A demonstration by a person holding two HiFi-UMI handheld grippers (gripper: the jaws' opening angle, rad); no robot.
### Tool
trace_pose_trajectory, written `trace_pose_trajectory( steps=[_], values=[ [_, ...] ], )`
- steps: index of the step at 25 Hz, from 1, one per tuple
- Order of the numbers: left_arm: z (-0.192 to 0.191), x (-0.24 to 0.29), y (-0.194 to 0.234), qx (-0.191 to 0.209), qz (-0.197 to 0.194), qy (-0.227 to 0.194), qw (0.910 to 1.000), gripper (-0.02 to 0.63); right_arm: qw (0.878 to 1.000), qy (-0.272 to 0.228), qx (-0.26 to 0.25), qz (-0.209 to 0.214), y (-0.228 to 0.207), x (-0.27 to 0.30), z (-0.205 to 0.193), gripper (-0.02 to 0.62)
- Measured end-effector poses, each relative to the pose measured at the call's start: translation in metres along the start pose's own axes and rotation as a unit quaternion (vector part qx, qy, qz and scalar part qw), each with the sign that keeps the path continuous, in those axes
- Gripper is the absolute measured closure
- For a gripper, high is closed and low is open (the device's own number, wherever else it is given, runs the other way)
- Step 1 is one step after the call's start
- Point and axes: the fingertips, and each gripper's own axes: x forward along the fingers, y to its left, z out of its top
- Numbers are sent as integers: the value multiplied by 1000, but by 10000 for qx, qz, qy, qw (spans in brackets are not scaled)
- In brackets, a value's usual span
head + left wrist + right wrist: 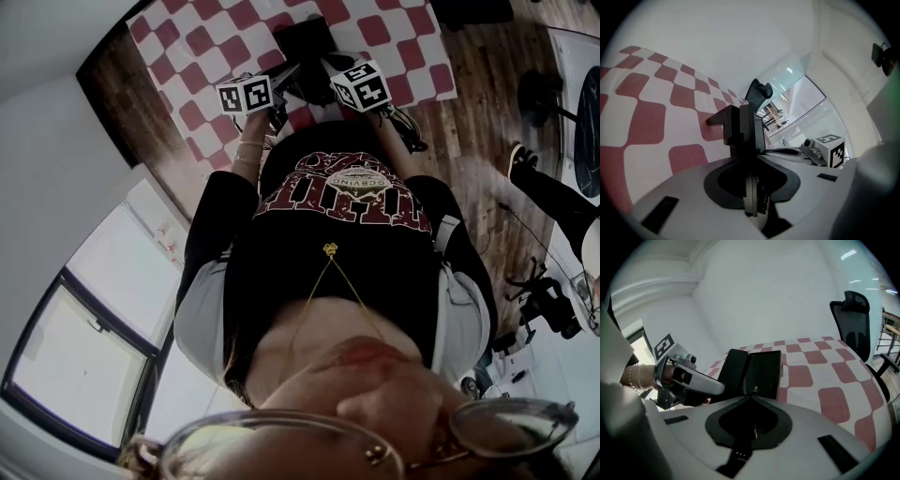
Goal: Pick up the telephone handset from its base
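1. Starting at the left gripper (743, 155): its jaws stand part-way in. A dark blocky shape fills the gap between them, and I take it to be the long, round-ended black plastic handset (732, 367). This edge-on look does not show whether the pads already press on it.
2. At the right gripper (751, 398) the jaws meet in a point with nothing between them, so it carries nothing. It sits just short of the near edge of the flat, rectangular black plastic base (765, 371).
3. Straight ahead of the right gripper, the handset rests along the left side of the base. From that gripper's left, the left gripper's pale curved finger (705, 384) reaches onto the handset's lower left edge.
4. The step in hand, as I judge it, is taking hold of the handset, which is not yet lifted. The next move calls for a firm squeeze across its width. After that comes a straight lift clear of the base, with the right gripper free to steady the base if it drags.
5. Below and beyond both grippers spreads the red-and-white checked tablecloth (820, 380). A black mesh office chair (857, 319) stands well off to the right gripper's right.
6. A small pale logo (753, 390) sits at the base's near end, too small to read. Each marker cube (245, 95) bears only black-and-white squares. The maroon lettering on the person's dark shirt (281, 272) shows upside down.
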Motion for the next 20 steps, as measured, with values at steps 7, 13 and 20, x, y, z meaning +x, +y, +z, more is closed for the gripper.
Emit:
trace_pose_trajectory(
  steps=[7,13,20],
  values=[
    [0,-2,-1,-36,37,-126,9999,526,10000,-6,2,0,1,1,0,575],
    [3,-2,-8,-6,23,-196,9998,527,10000,-24,32,31,0,1,-1,575],
    [5,-4,-15,2,-56,-273,9996,528,10000,-7,-25,35,0,1,-1,575]
  ],
)
